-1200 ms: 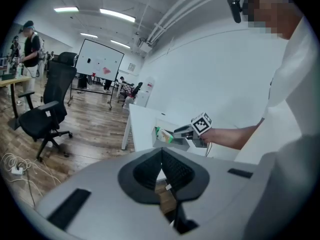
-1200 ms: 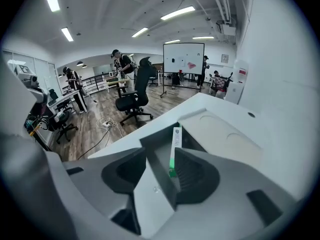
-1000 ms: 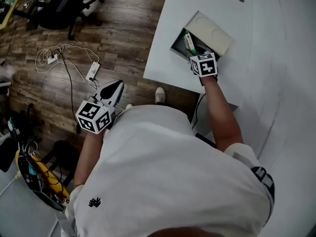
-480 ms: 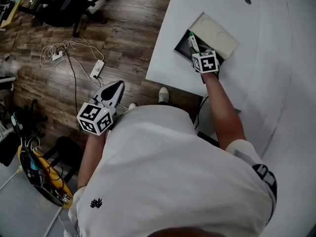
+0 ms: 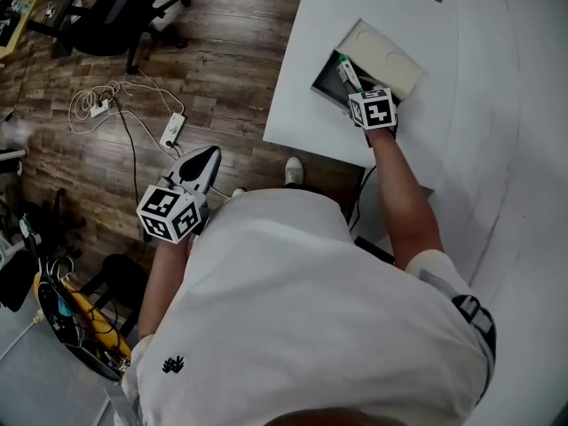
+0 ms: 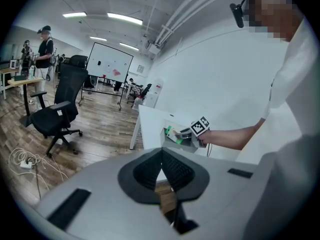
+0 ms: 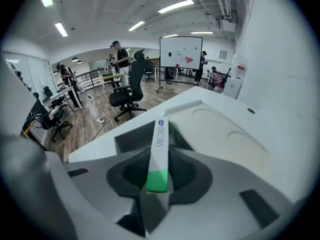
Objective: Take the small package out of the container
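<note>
The small package (image 7: 159, 149), a narrow white pack with a green end and blue print, sits edge-up between the pads of my right gripper (image 7: 160, 171). The jaws are closing on it and the pads press its sides. In the head view the right gripper (image 5: 348, 85) is at the near edge of the container (image 5: 325, 84), a dark recess in the white table. The package (image 5: 343, 67) sticks out over the container. My left gripper (image 5: 202, 162) hangs shut and empty over the wooden floor, away from the table. In its own view the left gripper (image 6: 161, 165) has its jaws together.
The container's beige lid (image 5: 383, 53) with two round dimples lies open behind the recess. The white table (image 5: 461, 87) stretches right, with its near edge by my legs. A power strip and cables (image 5: 169, 130) lie on the floor, with an office chair (image 5: 106, 16) farther left.
The right gripper stays at the container with the package at its tip. The left gripper holds its place over the floor. The view has shifted slightly.
</note>
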### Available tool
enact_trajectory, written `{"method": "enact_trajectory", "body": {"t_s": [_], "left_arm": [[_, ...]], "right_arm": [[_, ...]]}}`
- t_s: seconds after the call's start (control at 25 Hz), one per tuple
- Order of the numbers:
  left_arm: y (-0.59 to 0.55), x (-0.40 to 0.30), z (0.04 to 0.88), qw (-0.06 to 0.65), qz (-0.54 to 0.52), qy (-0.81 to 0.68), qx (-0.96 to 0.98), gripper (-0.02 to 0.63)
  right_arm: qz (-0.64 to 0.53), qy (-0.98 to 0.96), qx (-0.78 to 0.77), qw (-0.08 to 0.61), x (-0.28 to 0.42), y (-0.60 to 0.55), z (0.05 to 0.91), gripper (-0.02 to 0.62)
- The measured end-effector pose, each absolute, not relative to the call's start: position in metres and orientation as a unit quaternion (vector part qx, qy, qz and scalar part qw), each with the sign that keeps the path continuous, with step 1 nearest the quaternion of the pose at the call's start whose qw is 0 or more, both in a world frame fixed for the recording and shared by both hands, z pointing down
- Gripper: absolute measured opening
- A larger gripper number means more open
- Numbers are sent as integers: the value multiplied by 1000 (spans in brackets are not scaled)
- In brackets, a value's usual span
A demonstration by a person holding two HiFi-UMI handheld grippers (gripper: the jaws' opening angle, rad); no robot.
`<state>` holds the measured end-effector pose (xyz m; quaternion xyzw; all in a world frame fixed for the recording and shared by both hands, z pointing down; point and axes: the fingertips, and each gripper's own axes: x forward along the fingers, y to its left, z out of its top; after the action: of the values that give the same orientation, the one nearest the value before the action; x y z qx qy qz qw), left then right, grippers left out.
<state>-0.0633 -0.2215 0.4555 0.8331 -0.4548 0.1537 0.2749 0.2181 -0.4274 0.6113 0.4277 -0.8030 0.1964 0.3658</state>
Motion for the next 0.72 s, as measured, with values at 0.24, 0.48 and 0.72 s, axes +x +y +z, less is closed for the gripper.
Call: {"method": "enact_trajectory", "body": {"t_s": [0.24,0.48,0.72], "left_arm": [[-219,-62,456,264,149,-432,849,6],[-207,-62,455,259,142,-412,862,6],[-190,-76,456,261,136,-396,870,6]], "right_arm": [[178,-805,437,359,217,-416,584,92],[164,-809,440,355,212,-393,555,92],[155,-811,439,354,196,-359,532,91]]}}
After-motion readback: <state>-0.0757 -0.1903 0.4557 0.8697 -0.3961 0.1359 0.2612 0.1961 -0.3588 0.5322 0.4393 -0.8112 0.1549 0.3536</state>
